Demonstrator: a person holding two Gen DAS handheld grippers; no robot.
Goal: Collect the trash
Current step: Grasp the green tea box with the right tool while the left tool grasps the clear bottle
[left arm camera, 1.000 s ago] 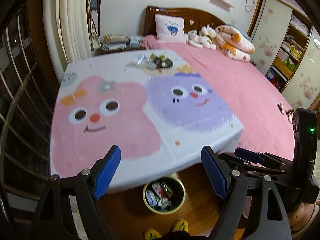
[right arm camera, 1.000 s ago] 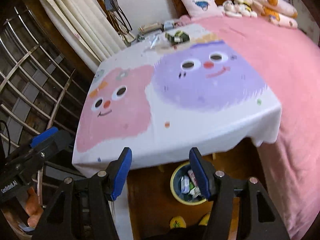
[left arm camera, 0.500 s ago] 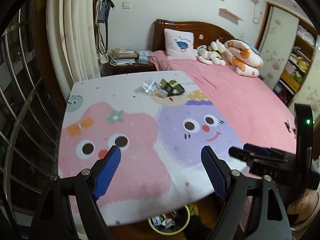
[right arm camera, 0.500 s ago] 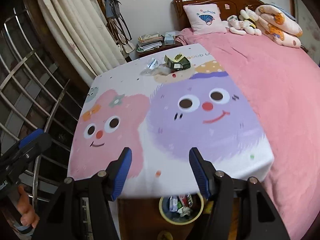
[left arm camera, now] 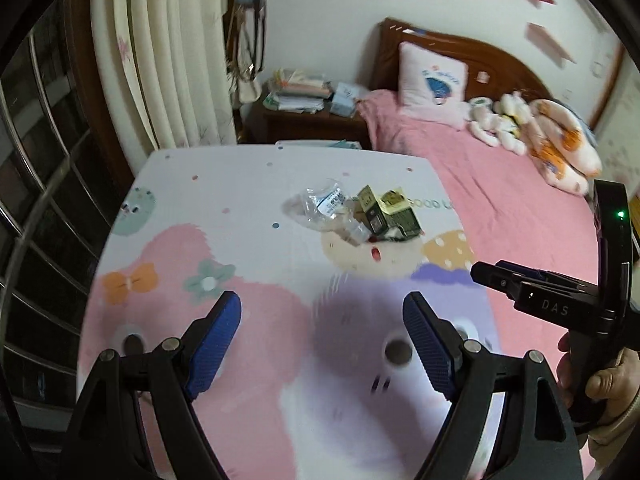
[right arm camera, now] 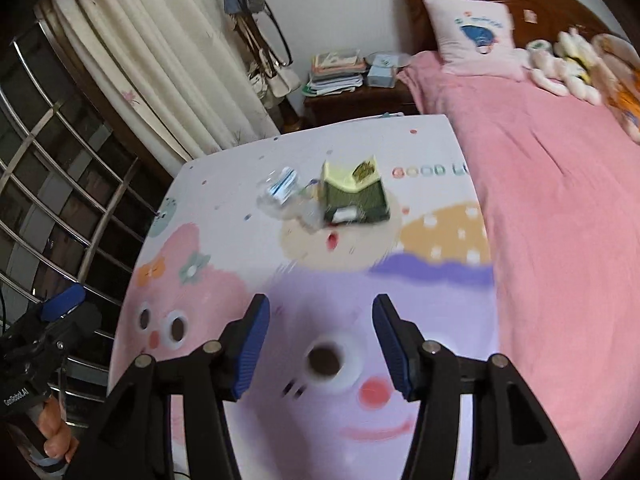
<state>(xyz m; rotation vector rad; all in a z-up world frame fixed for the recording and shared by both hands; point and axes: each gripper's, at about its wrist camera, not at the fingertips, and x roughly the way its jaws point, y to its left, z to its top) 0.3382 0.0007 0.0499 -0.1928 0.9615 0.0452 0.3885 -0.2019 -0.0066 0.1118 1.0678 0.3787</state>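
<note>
Since the trash sits grouped at the far end of the bench (left arm camera: 248, 184), beside the bed (left arm camera: 500, 184), I read both units as lined up to reach it. Left hand-held gripper (left arm camera: 322, 344): jaws wide apart, nothing between them. Right hand-held gripper (right arm camera: 320, 346): jaws have just been closing a little, a clear gap left, nothing held. The green carton (right arm camera: 356, 196) touches the crumpled clear wrapper (right arm camera: 280, 194), so I'd take one item per side.

wrapper (left arm camera: 325, 202) left of carton (left arm camera: 387, 213), on tablecloth (left arm camera: 248, 184)
</note>
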